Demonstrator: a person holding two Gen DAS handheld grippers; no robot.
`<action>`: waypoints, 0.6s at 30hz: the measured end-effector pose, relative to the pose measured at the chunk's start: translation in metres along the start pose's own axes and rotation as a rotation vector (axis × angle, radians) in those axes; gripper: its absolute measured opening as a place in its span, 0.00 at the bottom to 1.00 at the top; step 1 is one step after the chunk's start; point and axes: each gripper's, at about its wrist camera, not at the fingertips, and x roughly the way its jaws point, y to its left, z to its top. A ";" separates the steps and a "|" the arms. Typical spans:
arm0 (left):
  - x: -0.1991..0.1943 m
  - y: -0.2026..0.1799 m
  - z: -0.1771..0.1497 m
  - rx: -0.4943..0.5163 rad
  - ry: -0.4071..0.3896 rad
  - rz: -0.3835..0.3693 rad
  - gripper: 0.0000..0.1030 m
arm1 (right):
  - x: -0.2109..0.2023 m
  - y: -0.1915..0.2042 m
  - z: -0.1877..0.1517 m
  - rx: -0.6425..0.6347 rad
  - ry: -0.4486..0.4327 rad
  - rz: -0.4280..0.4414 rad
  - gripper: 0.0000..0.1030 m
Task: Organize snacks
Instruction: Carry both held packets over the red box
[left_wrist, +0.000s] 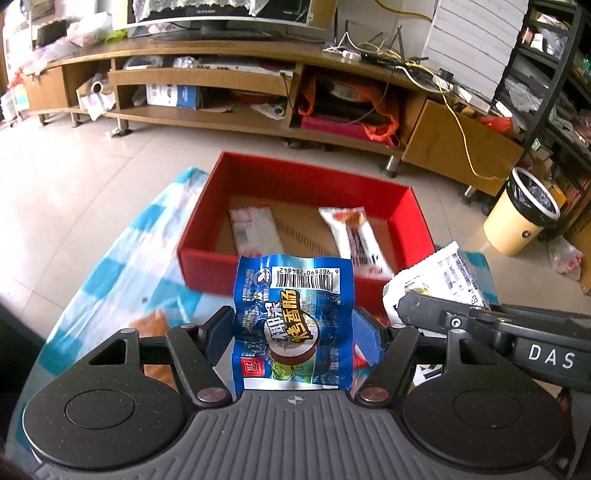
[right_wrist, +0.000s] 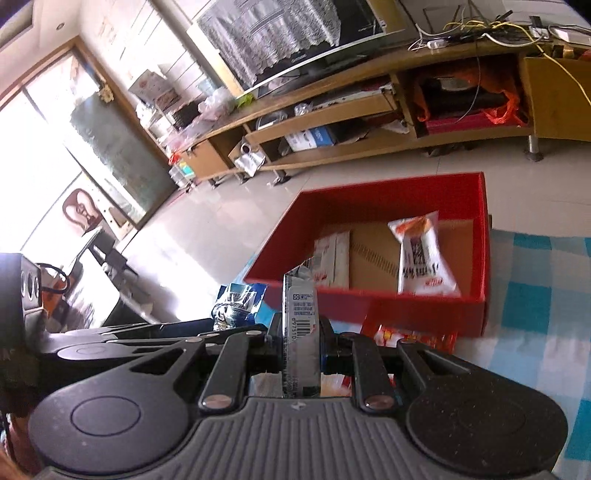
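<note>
- Landmark: the red box (left_wrist: 306, 184), open-topped, on the checked blue-and-white cloth (left_wrist: 122, 273) over the table; a brown cardboard liner shows on its floor.
- Left gripper (left_wrist: 295, 332): jaws closed on a blue sausage packet (left_wrist: 293, 325), held upright just short of the box's near wall, barcode end uppermost.
- Right gripper (right_wrist: 301, 339): jaws narrow, pinching a slim white-and-grey snack packet (right_wrist: 300, 325) edge-on, also just short of the near wall, to the right of the blue packet.
- Step in hand, as I judge it: carrying both packets over the near wall to drop them inside.
- To do it well: lift each packet's lower end clear of the near wall before moving forward; the two grippers sit close together, so take one in at a time. Aim for bare cardboard between the packets already there, and release low so the packet lies flat.
- Count inside the box: two packets, a white flat one (left_wrist: 255, 229) left, a white-and-orange one (left_wrist: 354, 236) right.
- Count held: two, one per gripper.
- Count on the cloth before the box: at least one red-orange packet (right_wrist: 413, 338), partly hidden; more I cannot tell.
</note>
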 end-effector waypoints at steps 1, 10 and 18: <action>0.002 -0.001 0.004 -0.001 -0.004 0.001 0.72 | 0.002 -0.002 0.004 0.006 -0.005 -0.004 0.19; 0.030 -0.007 0.033 -0.011 -0.022 0.025 0.72 | 0.018 -0.022 0.032 0.041 -0.035 -0.027 0.19; 0.058 -0.006 0.053 -0.016 -0.024 0.059 0.72 | 0.044 -0.043 0.053 0.073 -0.032 -0.051 0.19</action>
